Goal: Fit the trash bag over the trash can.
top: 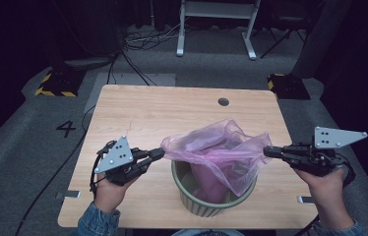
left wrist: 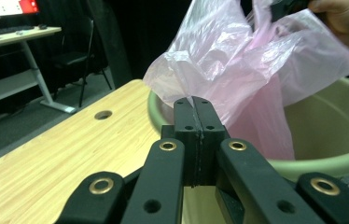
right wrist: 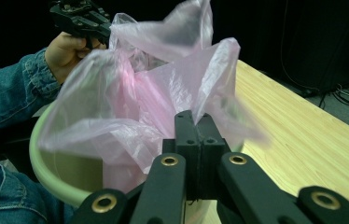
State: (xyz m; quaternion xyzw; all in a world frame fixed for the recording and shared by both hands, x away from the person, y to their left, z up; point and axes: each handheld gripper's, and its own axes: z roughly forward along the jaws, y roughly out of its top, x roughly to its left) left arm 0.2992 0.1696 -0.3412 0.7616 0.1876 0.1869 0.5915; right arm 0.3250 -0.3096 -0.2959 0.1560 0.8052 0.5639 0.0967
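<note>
The jaws of the left gripper (top: 161,153) are pressed together on the left edge of a pink plastic bag (top: 216,152), and the film is seen pinched between the black pads in the left gripper view. The jaws of the right gripper (top: 266,150) are likewise clamped on the bag's right edge, with a fold of film caught at their tips in the right gripper view. The bag is thus stretched between the two grippers, just above the table (top: 138,118), with its mouth spread wide.

The bag is thin, translucent and crumpled, pale pink where a single layer is shown and deeper pink where the film is bunched. Its lower part is hung down into a pale green bin (top: 192,200), which is stood upright on the near part of the table, between the two hands. The bin's outer wall is ribbed, and its rim is partly covered by the film on the far side. Nothing else can be made out inside the bin besides the bag.

The tabletop is of light wood, and a round cable hole (top: 224,102) is set near its far edge, well apart from the bin. On the grey floor beyond, a white desk frame (top: 216,24) and loose cables (top: 147,39) are seen.
</note>
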